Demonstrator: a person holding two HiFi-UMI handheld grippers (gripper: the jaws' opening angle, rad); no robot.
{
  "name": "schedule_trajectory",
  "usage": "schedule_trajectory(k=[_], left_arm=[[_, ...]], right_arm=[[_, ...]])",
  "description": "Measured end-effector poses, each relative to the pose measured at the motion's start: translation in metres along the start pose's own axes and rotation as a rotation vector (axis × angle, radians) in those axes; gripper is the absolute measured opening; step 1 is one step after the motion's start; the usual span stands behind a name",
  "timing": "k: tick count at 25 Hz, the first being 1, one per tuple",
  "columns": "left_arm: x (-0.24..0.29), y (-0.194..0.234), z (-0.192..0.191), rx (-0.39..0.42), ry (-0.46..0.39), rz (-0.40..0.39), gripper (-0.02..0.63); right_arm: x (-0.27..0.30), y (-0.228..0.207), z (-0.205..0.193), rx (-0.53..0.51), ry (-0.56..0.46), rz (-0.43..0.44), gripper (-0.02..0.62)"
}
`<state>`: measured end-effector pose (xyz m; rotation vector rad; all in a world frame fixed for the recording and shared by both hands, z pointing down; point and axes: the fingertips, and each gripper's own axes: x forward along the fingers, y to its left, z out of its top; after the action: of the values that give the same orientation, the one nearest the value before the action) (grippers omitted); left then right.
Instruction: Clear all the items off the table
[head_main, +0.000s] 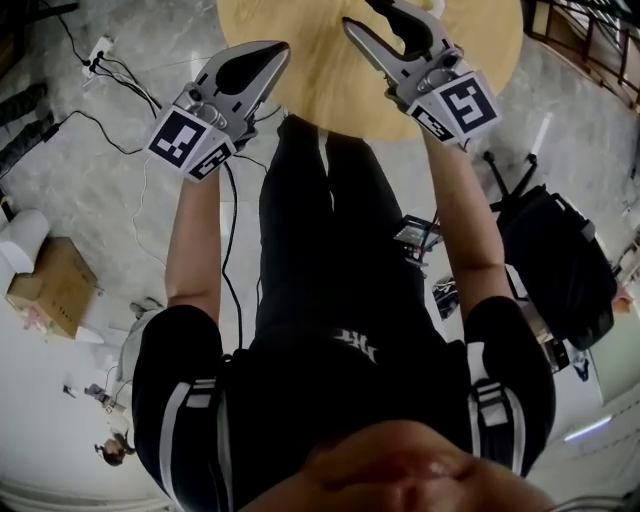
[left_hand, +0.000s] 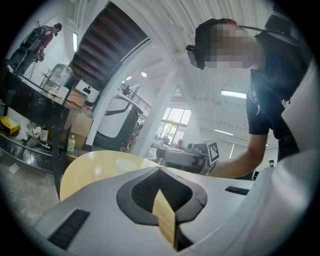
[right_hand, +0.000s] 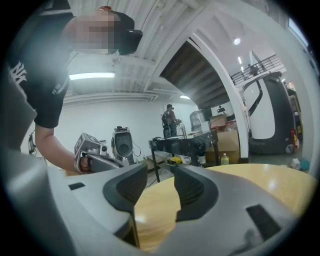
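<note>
While you stand at the near edge of the round pale wooden counter (head_main: 330, 70), both tools point across its top, almost level and low over the wood. Your left gripper (head_main: 278, 52) has its tips just over the rim on your left. Its fingers (left_hand: 100, 200) are pressed together at the tips and grip nothing; only a sliver of wood shows through the hollow behind them. Your right gripper (head_main: 365, 12) reaches further in over the top. Its fingers (right_hand: 195, 190) stand a narrow way apart and are empty, with bare counter showing through the gap.

As for the items you are meant to clear, none shows. The head view cuts off the far half of the top, but the two gripper views look along it to the far rim, and every part they take in is bare. Neither tool is lined up on anything, which suits that reading. I judge that the clearing is finished or very nearly so. The left tool is closed because there is nothing for it to take, and the slight gap on the right answers to no object that I can see.
</note>
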<state>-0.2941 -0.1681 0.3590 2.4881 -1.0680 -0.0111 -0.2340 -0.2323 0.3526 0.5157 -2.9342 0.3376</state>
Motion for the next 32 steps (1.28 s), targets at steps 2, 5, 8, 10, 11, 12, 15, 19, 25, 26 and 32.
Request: schedule_trajectory(k=[2, 5, 8, 10, 11, 12, 15, 19, 25, 26, 32], left_arm=[[0.004, 0.01, -0.002, 0.019, -0.011, 0.009, 0.012], [0.012, 0.023, -0.007, 0.04, -0.022, 0.01, 0.012], [0.017, 0.032, -0.012, 0.059, -0.023, -0.002, 0.012], [0.02, 0.037, -0.013, 0.072, -0.023, -0.011, 0.012], [0.02, 0.038, -0.014, 0.077, -0.023, -0.014, 0.012], [0.021, 0.039, -0.015, 0.083, -0.021, -0.017, 0.012], [0.025, 0.038, -0.018, 0.107, -0.01, -0.022, 0.012], [0.028, 0.04, -0.02, 0.116, -0.019, -0.044, 0.012], [0.033, 0.057, -0.024, 0.124, -0.009, -0.044, 0.012], [0.034, 0.06, -0.025, 0.126, -0.004, -0.038, 0.012], [0.033, 0.065, -0.024, 0.122, 0.001, -0.032, 0.012]], right_arm=[[0.009, -0.012, -0.009, -0.005, -0.002, -0.025, 0.172], [0.018, -0.03, -0.021, -0.005, -0.004, -0.065, 0.223], [0.026, -0.041, -0.031, -0.012, 0.005, -0.095, 0.226], [0.029, -0.048, -0.038, -0.014, 0.013, -0.117, 0.286], [0.029, -0.051, -0.041, -0.016, 0.015, -0.128, 0.287], [0.03, -0.054, -0.043, -0.018, 0.015, -0.138, 0.287], [0.031, -0.06, -0.05, -0.033, 0.025, -0.16, 0.349], [0.047, -0.064, -0.06, -0.088, 0.09, -0.175, 0.403], [0.078, -0.078, -0.075, -0.107, 0.156, -0.178, 0.449], [0.08, -0.079, -0.076, -0.108, 0.159, -0.176, 0.449], [0.092, -0.076, -0.072, -0.117, 0.146, -0.165, 0.451]])
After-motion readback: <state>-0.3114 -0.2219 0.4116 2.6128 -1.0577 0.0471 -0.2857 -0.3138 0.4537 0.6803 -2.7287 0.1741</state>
